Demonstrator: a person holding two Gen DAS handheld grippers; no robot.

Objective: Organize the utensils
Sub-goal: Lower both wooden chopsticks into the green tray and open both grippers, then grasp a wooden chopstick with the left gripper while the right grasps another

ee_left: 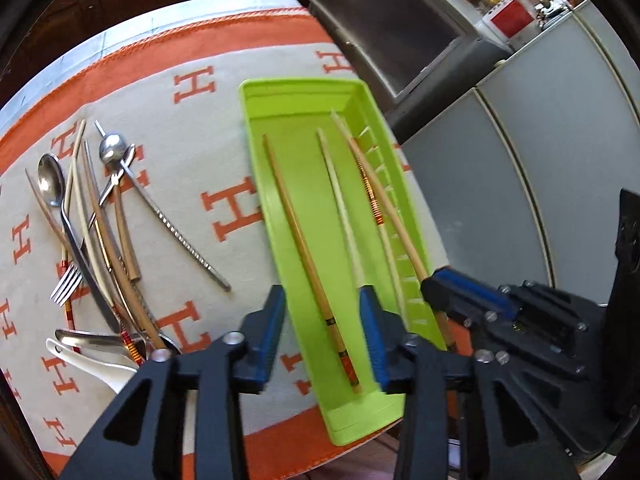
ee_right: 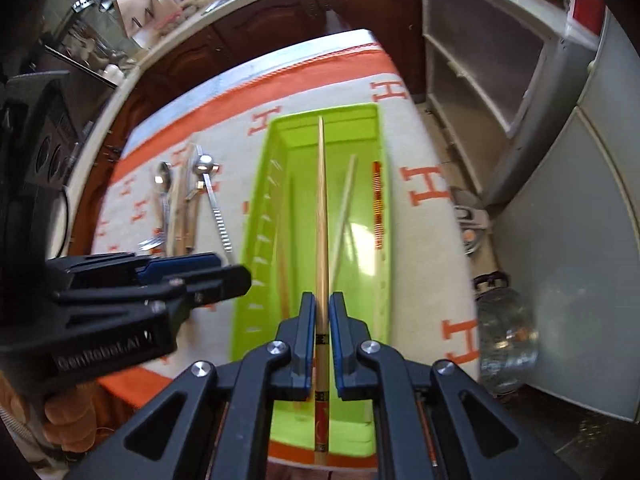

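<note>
A lime green tray (ee_left: 296, 84) lies on the cloth, and my left gripper (ee_left: 324, 336) hangs open over its near end. A wooden chopstick (ee_left: 300, 240) rests on the tray floor between the blue pads (ee_left: 272, 336), and neither pad touches it. A pale chopstick (ee_left: 340, 200) and one wrapped in orange coil (ee_left: 370, 196) also lie inside. My right gripper (ee_right: 322, 320) is shut on another wooden chopstick (ee_right: 321, 200), held lengthwise above the tray (ee_right: 324, 110). It shows as the right gripper (ee_left: 434, 284) at the tray's right wall. The left gripper (ee_right: 224, 272) sits left of the tray.
A heap of spoons, forks and chopsticks (ee_left: 88, 232) lies left of the tray on the H-patterned cloth (ee_left: 232, 208). A white spoon (ee_left: 92, 364) is near the front edge. A grey cabinet (ee_left: 540, 160) stands to the right, a glass jar (ee_right: 508, 344) on the floor.
</note>
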